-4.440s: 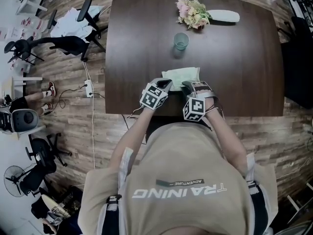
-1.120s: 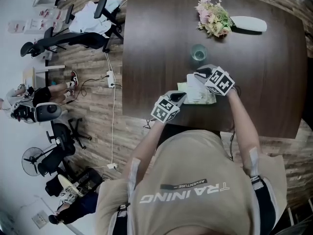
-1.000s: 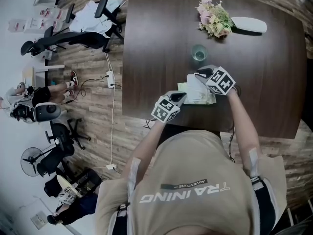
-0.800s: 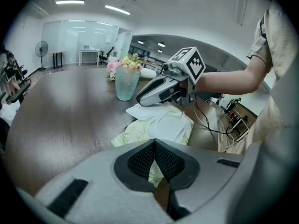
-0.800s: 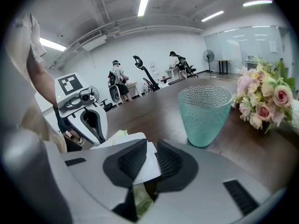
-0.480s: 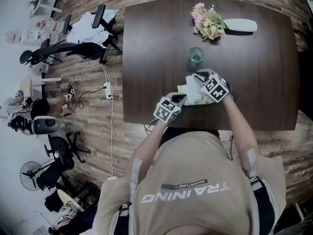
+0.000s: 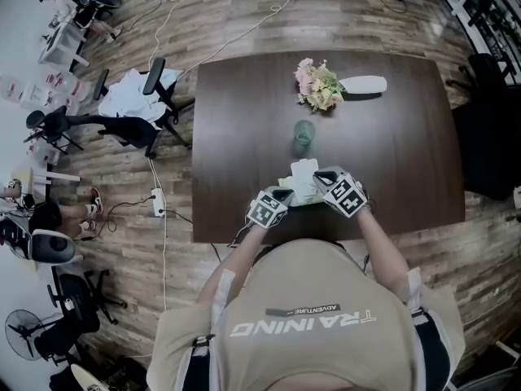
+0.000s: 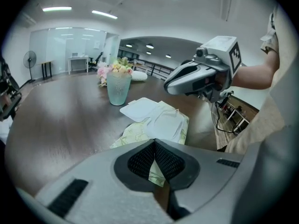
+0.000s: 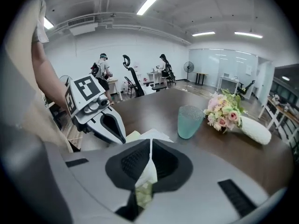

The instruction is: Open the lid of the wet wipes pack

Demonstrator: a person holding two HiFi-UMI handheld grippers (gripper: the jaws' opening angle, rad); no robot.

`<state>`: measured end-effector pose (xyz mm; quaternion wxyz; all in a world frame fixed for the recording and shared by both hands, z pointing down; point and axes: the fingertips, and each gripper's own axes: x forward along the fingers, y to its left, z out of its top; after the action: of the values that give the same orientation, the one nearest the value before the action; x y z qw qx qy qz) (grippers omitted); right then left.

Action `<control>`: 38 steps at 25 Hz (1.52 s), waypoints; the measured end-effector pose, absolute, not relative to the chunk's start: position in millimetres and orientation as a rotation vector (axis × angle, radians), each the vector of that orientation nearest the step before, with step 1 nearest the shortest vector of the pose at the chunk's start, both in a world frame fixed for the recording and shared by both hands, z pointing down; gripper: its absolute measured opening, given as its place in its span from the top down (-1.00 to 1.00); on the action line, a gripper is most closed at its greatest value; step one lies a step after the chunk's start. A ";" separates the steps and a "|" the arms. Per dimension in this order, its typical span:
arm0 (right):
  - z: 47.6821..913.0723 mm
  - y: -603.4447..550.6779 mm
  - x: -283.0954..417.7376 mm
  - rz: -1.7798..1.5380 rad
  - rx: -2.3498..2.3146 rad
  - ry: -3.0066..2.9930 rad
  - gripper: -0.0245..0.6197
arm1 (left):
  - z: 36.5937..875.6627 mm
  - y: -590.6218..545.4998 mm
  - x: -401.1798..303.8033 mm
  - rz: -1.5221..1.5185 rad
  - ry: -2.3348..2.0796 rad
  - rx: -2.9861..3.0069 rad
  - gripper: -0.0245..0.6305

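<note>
Green wet wipes pack [image 8: 125, 137]; lid [image 8: 140, 109] open

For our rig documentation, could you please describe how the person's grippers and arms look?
The left gripper and right gripper share grey shells, black textured pads and a white cube with black square markers. A beige short-sleeved shirt leaves the forearms bare.

Left gripper view: the left tool [image 8: 154, 143] covers the pack's [image 8: 163, 122] near end; whether its closed jaws pinch it cannot be determined. Head view: pack print too small to read; the person's torso [image 7: 313, 316] hides part of the desk's [image 7: 391, 137] near edge.
</note>
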<state>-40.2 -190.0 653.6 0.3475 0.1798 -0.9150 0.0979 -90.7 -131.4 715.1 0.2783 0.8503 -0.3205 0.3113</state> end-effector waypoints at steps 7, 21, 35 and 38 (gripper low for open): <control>633.8 -155.9 -24.0 0.311 0.547 -2.332 0.88 | 710.0 -130.5 -85.9 0.815 -0.859 2.287 0.90; 557.8 -151.8 -29.5 0.370 0.686 -2.459 0.88 | 590.7 -148.8 -96.9 0.527 -0.947 2.442 0.90; 452.2 -178.5 -69.7 0.145 0.728 -2.660 0.88 | 432.0 -169.7 -126.0 0.199 -1.096 2.642 0.90; 430.7 -179.0 -78.4 0.074 0.728 -2.686 0.88 | 406.6 -173.9 -127.9 0.152 -1.112 2.689 0.90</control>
<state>-78.4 -179.0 430.7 0.1777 0.2572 -0.9495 0.0261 -127.9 -173.9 406.6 0.1139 0.9169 -0.3791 0.0519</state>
